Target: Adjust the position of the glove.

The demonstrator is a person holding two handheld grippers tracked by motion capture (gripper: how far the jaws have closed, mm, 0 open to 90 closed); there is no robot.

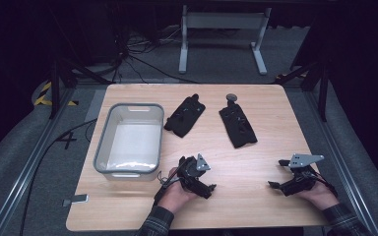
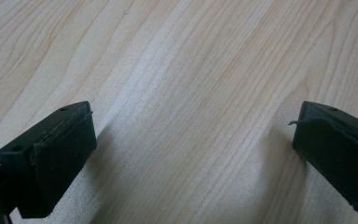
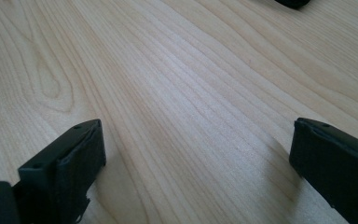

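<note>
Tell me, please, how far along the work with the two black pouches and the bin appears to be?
Nothing looks done: the bin is empty. Both black pouches lie untouched on the table. The left tool and right tool rest open, holding nothing.

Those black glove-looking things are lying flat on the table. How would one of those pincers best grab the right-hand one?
Probably from above, pinching across its narrow width near the middle. The right black piece lies flat and slanted on the table, long and slim, so open jaws could straddle it. The right gripper is nearest, open and empty.
</note>
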